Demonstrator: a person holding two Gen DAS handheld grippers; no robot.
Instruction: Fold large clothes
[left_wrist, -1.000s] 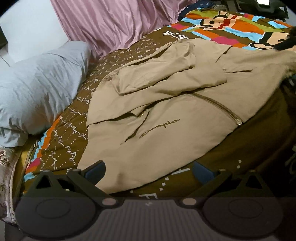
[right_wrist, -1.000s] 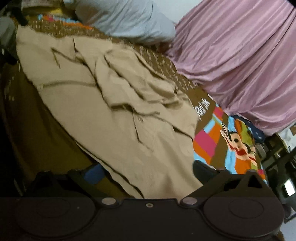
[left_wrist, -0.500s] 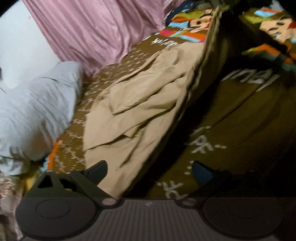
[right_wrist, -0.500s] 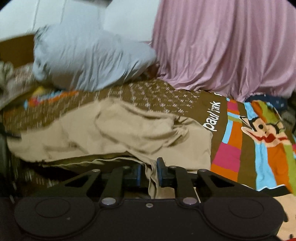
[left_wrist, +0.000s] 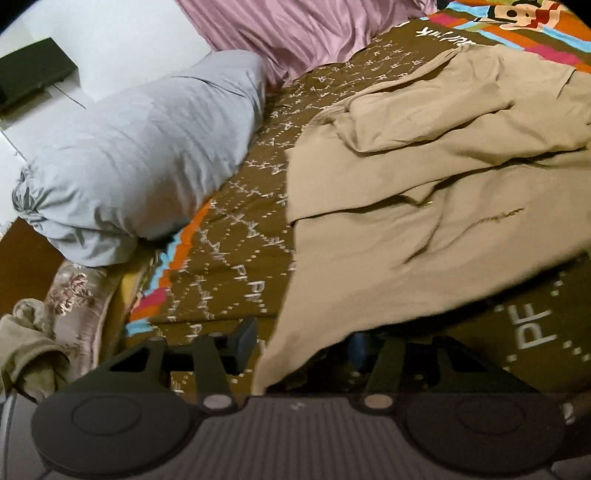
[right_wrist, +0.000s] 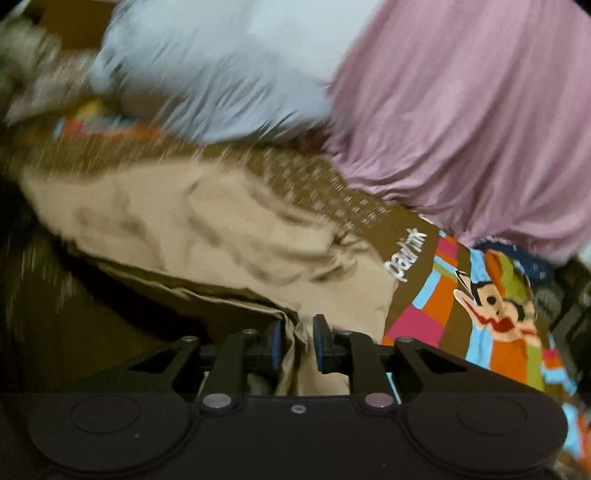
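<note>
While pinching jacket (right_wrist: 207, 229), right claw (right_wrist: 297, 345) low.

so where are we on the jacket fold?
Early. Done: the tan jacket lies on the bedspread with a sleeve across its front. In hand: the right tool pinches a bunch of its fabric; the left tool straddles the near hem, not visibly closed. Left: every body fold; it is still wide and rumpled.
</note>
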